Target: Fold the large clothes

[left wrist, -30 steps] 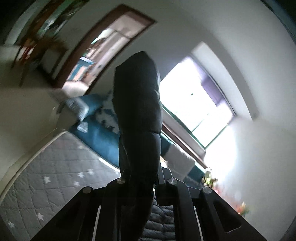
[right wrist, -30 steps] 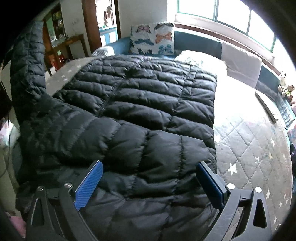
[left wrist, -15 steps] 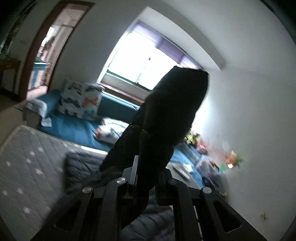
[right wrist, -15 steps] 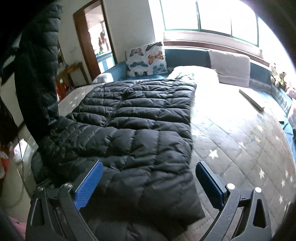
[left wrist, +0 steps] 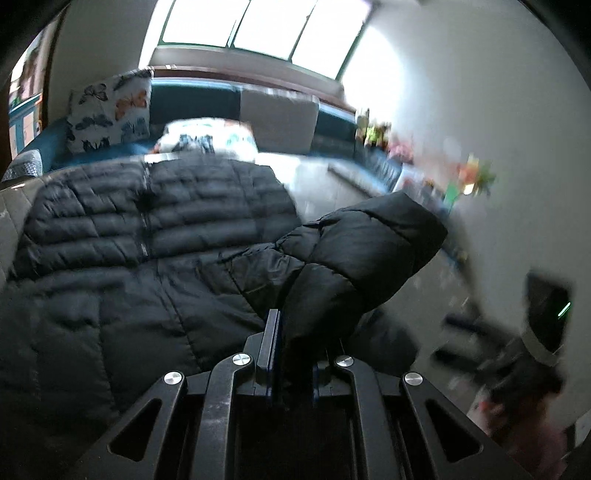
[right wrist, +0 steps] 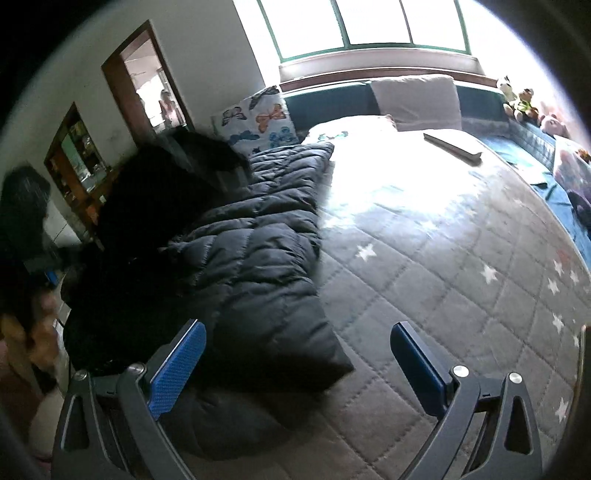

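- Lying spread out on the bed, over its left part in the right wrist view: a black quilted puffer jacket, front upward with the zip line running down the middle.
- Clamping tight on the jacket's sleeve: left gripper, jaws closed as far as the padded cloth allows, with the cuff end bulging out beyond the fingertips.
- Hanging the held sleeve over the right edge of the jacket's body, slightly raised above it rather than lying flat.
- Standing wide apart with nothing between the blue pads: right gripper, hovering over the near hem of the jacket where it meets the bare quilt.
- Showing a grey diamond-stitched bed cover with white stars on the free right part of the bed.
- Leaning against the blue padded surround at the head of the bed: a butterfly-print cushion, with a plain grey cushion further right and a white patterned pillow in front of them.
- Lying flat on the bed near the head, well apart from the jacket: a thin dark slab, too small to identify.
- Sitting in the far right corner under the window: several soft toys.
- Blurring heavily at the right of the left wrist view, so the dark shapes there cannot be told.
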A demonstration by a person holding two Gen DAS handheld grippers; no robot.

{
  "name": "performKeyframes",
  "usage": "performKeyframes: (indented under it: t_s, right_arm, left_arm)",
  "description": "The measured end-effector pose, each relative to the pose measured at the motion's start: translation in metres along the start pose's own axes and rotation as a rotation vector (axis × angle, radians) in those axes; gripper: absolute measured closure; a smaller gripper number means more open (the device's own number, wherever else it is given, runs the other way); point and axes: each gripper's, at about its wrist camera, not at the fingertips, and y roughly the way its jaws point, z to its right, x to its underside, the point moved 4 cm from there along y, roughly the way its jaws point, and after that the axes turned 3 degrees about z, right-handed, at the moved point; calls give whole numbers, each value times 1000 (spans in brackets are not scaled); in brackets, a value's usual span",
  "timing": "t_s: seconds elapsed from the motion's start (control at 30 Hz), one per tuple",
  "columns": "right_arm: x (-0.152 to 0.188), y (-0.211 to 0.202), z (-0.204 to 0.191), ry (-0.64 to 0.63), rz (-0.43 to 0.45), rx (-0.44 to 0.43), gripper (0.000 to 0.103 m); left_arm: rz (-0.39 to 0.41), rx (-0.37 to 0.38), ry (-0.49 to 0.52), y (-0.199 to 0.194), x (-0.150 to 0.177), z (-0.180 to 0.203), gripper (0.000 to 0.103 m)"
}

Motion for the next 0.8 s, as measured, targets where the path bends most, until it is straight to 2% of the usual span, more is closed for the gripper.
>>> performKeyframes:
  t_s: [0.1, 0.17, 0.27, 0.4, 0.47, 0.53, 0.57, 0.7, 0.77, 0.8]
  right_arm:
    - [1, -4, 7, 24, 4, 5, 0]
    - [-3, -9, 8, 31, 13, 0, 0]
    - [-15, -17, 0, 16, 47, -5, 0]
    - [-40, -29, -22, -25, 103, -48, 0]
    - [-50, -32, -34, -45, 120, -78, 0]
    - [-61, -32, -50, -66, 126, -114, 0]
    - [-66, -30, -55, -75, 127, -122, 0]
    - [-85, -21, -84, -124, 126, -149, 0]
    - [-91, -14, -96, -140, 117, -164, 0]
    - [-92, -9, -102, -151, 108, -168, 0]
  left_arm:
    - [-7, -37, 42, 26, 21, -11, 90]
    - [-3, -46, 63, 31, 24, -15, 90]
    - [-16, -25, 75, 32, 23, -18, 80]
    - [-8, 17, 90, -8, 17, -2, 67]
    - [-12, 82, 69, -31, 19, 3, 54]
    - [-8, 152, 48, -59, 20, 9, 26]
    - [-4, 177, 40, -71, 20, 7, 24]
    - [1, 227, 40, -125, 10, 3, 24]
    - [37, 218, 25, -158, 2, -14, 24]
    - [82, 190, 1, -180, -6, -33, 24]
